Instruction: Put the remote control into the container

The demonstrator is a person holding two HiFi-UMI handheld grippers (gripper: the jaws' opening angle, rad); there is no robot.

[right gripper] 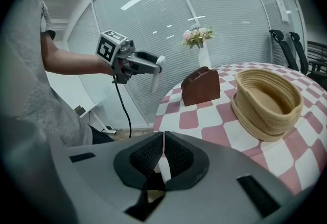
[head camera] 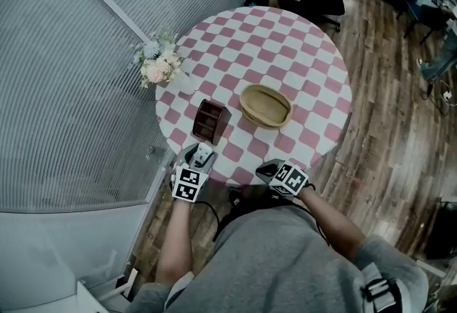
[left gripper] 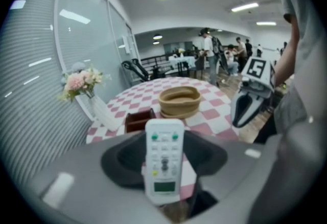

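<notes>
A white remote control (left gripper: pixel 164 165) with green buttons stands upright between the jaws of my left gripper (left gripper: pixel 164 138), which is shut on it. In the head view this gripper (head camera: pixel 198 159) hovers at the near left edge of the round checkered table (head camera: pixel 314 83), just short of a dark brown open box (head camera: pixel 211 121). A woven oval basket (head camera: pixel 265 106) sits to the right of the box. My right gripper (right gripper: pixel 163 135) is shut with its pads together and nothing between them, at the table's near edge (head camera: pixel 270 171).
A vase of pink and white flowers (head camera: pixel 160 63) stands at the table's left rim, beside a glass wall with blinds. People and office chairs (left gripper: pixel 212 57) are beyond the far side. Wooden floor surrounds the table.
</notes>
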